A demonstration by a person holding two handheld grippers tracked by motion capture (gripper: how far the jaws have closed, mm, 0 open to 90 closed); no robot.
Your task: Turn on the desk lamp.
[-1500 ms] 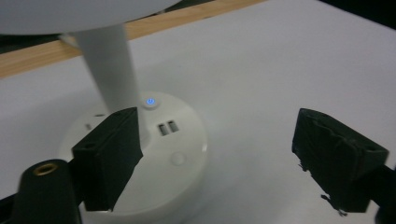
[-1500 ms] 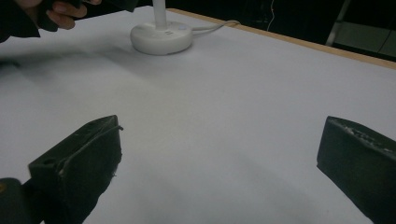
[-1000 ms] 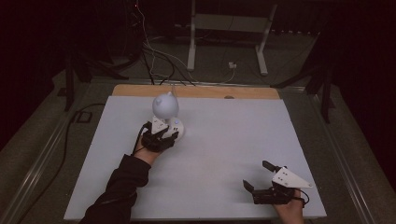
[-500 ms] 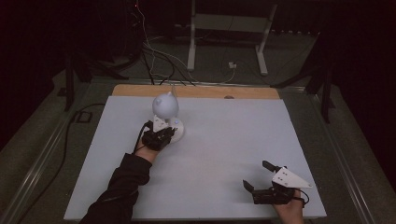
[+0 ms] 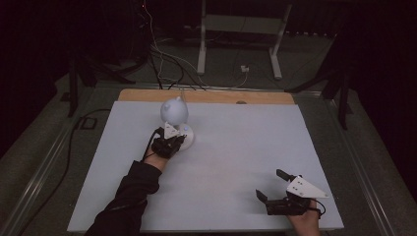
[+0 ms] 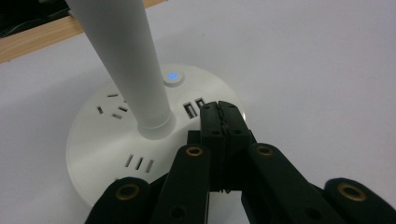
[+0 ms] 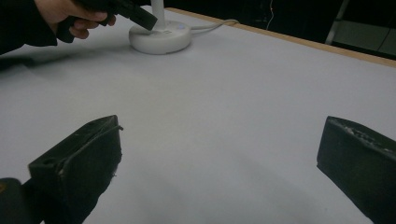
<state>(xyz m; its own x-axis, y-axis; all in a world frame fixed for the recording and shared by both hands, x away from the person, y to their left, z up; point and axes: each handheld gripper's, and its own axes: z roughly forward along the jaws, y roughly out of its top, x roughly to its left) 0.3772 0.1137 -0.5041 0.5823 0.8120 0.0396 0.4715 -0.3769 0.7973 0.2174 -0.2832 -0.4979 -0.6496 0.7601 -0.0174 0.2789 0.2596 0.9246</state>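
Observation:
A white desk lamp stands at the table's far left, with a round head (image 5: 173, 110) over a disc base (image 5: 188, 136). In the left gripper view the base (image 6: 93, 140) carries socket slots, two USB ports and a blue-lit button (image 6: 173, 77) beside the stem (image 6: 126, 60). My left gripper (image 6: 223, 114) is shut with nothing in it, its tips just over the base by the USB ports; the high view shows the left gripper (image 5: 178, 141) at the base's near edge. My right gripper (image 5: 269, 184) rests wide open near the front right, and the right gripper view (image 7: 219, 144) shows only bare tabletop between its jaws.
The white tabletop (image 5: 236, 137) ends in a wooden strip (image 5: 206, 96) along the far edge. The lamp's cable (image 7: 215, 24) runs off toward the back. Beyond the table stand a metal frame (image 5: 241, 24) and loose floor cables (image 5: 162, 54).
My left gripper has shifted slightly over the lamp base. The right gripper has stayed still.

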